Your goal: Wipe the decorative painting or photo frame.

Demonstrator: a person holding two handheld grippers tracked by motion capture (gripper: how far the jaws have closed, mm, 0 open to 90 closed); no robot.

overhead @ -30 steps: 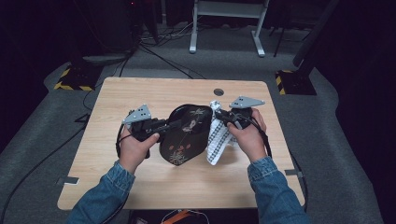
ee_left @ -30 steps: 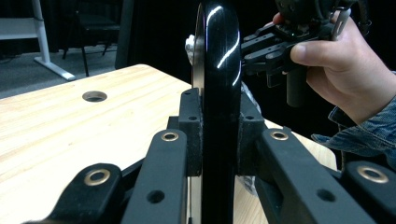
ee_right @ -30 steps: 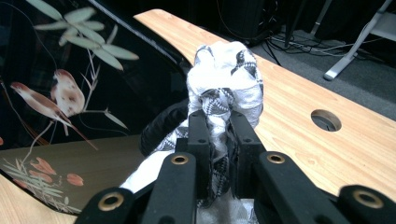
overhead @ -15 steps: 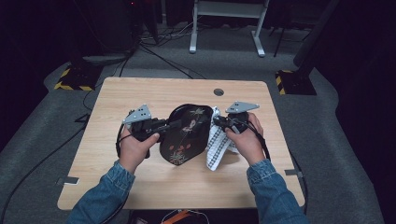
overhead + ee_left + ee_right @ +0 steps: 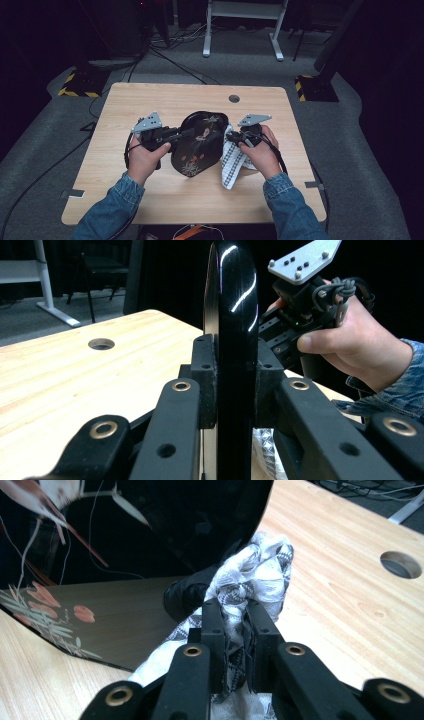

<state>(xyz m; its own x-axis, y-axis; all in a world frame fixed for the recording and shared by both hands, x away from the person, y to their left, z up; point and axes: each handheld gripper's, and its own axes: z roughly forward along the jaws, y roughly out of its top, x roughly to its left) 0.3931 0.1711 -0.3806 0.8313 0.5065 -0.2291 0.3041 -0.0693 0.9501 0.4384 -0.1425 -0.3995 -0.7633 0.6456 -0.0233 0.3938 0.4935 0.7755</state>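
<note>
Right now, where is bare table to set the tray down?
Bare wood lies beyond the tray toward the cable hole, and along the table edge left of the left hand-held gripper. The middle is crowded around the cloth.

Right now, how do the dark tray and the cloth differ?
The tray is glossy black, painted with flowers and leaves; the cloth is white with a dark check. The tray is rigid and stands on edge; the cloth hangs limp and bunched. The left gripper clamps the tray, the right gripper the cloth. Both are held.
</note>
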